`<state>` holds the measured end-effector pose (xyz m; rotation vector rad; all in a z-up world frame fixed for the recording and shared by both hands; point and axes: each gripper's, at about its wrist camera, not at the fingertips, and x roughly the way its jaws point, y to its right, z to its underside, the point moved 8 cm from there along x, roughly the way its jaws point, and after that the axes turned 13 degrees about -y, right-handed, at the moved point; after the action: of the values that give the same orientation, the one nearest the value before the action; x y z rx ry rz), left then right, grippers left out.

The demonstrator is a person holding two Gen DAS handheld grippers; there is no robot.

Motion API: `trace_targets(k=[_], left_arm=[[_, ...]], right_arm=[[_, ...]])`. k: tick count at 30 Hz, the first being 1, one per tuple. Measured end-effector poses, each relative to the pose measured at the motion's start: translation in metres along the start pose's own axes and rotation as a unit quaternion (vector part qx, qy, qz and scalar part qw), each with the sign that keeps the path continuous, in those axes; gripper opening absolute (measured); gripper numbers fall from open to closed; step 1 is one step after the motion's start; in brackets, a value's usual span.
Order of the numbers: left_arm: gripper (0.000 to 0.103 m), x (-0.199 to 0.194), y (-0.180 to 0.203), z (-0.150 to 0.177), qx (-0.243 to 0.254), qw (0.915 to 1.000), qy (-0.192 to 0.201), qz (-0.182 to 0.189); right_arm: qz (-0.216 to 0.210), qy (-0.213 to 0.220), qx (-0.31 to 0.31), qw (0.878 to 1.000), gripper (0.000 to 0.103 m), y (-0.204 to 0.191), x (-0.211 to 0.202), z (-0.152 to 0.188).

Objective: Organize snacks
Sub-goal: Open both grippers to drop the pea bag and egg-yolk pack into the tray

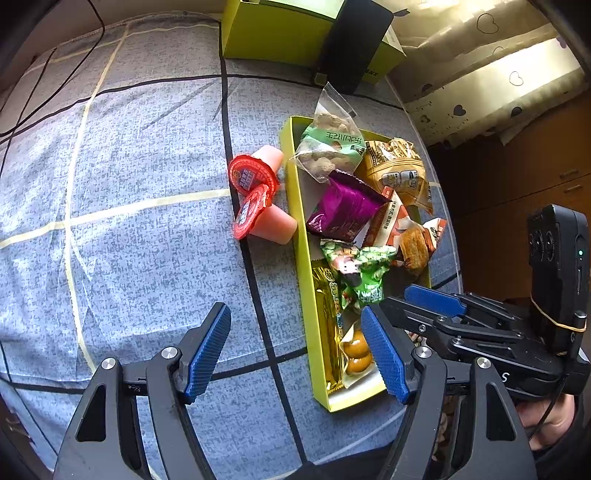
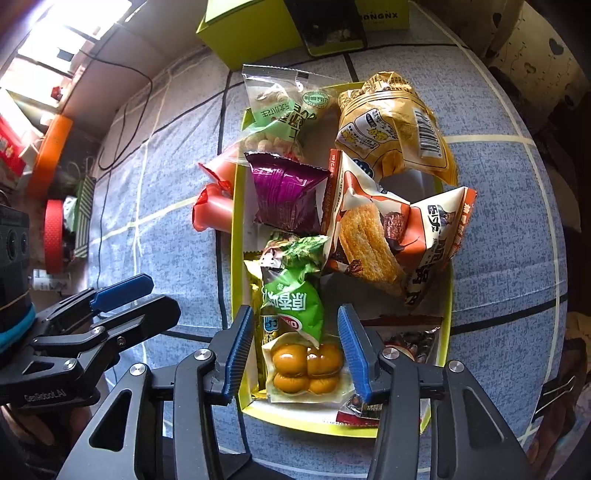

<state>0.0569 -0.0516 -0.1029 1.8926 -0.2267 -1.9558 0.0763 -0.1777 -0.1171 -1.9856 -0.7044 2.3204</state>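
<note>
A yellow-green tray (image 1: 295, 206) (image 2: 236, 258) on the blue cloth holds several snack packs: a peanut bag (image 1: 328, 147), a purple pack (image 1: 341, 210) (image 2: 286, 192), an orange-yellow bag (image 2: 388, 125), a green candy pack (image 2: 291, 299) and a clear pack of brown eggs (image 2: 304, 365). Two pink jelly cups (image 1: 258, 195) (image 2: 214, 199) lie on the cloth just left of the tray. My left gripper (image 1: 295, 354) is open and empty over the tray's near left edge. My right gripper (image 2: 295, 354) is open, its jaws either side of the egg pack.
A larger yellow-green box (image 1: 273, 33) and a black box (image 1: 354, 44) stand at the table's far edge. Black cables (image 1: 44, 85) run across the far left. The cloth left of the tray is bare. The table drops off at the right.
</note>
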Motion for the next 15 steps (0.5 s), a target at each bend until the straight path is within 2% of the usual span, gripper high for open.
trace_targets(k=[11,15], left_arm=[[0.074,-0.013,0.002,-0.001,0.015,0.9994,0.027,-0.017],[0.068,-0.020,0.000,-0.003,0.014,0.9989,0.039,-0.021]], right_arm=[[-0.014,0.009,-0.002,1.000,0.046,-0.003,-0.014,0.010],[-0.015,0.020,-0.015,1.000,0.046,-0.012,-0.022,0.011]])
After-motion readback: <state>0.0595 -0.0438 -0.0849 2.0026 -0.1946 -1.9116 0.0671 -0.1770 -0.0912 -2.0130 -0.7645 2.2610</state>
